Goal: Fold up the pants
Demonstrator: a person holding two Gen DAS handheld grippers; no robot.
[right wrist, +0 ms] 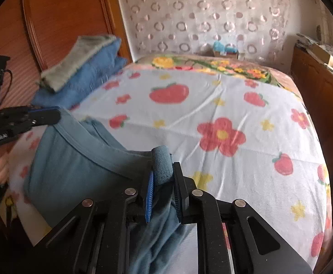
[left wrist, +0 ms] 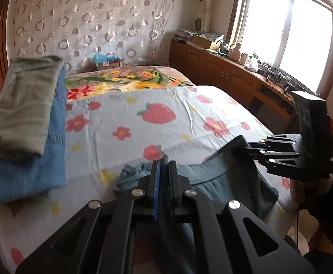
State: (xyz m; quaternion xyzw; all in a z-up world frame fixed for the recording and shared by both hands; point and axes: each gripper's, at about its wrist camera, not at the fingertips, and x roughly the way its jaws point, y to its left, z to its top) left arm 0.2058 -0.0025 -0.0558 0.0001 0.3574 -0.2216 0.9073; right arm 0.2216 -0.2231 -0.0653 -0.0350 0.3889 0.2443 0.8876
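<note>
Pants (left wrist: pixel 223 182), blue-grey, 1 pair: lying at the near edge of the bed (left wrist: pixel 143 123), waistband stretched between the 2 grippers; in the right wrist view the cloth (right wrist: pixel 75 166) spreads from 6 o'clock up toward 9 o'clock.

Left gripper (left wrist: pixel 163 171): at 6 o'clock in its own view, jaws drawn together with a thin dark fold of the pants running between the blue pad and the black pad. In the right wrist view it sits at 9 o'clock (right wrist: pixel 52 114), its tips at the upper corner of the waistband.

Right gripper (right wrist: pixel 164 178): at 6 o'clock in its own view, jaws pinched on a rolled bunch of the waistband that stands up between them. In the left wrist view it sits at 3 o'clock (left wrist: pixel 246 147), tips on the far end of the waistband.

Bedsheet (right wrist: pixel 223 105): pale, printed with strawberries and flowers, covering the mattress toward 12 o'clock.

Folded clothes (left wrist: pixel 24 125): 1 stack at 9 o'clock, grey-green piece on top of blue denim.

Floral blanket (left wrist: pixel 125 80): across the far end of the bed.

Circle-patterned curtain (left wrist: pixel 86 22): behind the bed at 12 o'clock.

Wooden cabinets (left wrist: pixel 212 68) and window (left wrist: pixel 292 29): at 2 o'clock.
</note>
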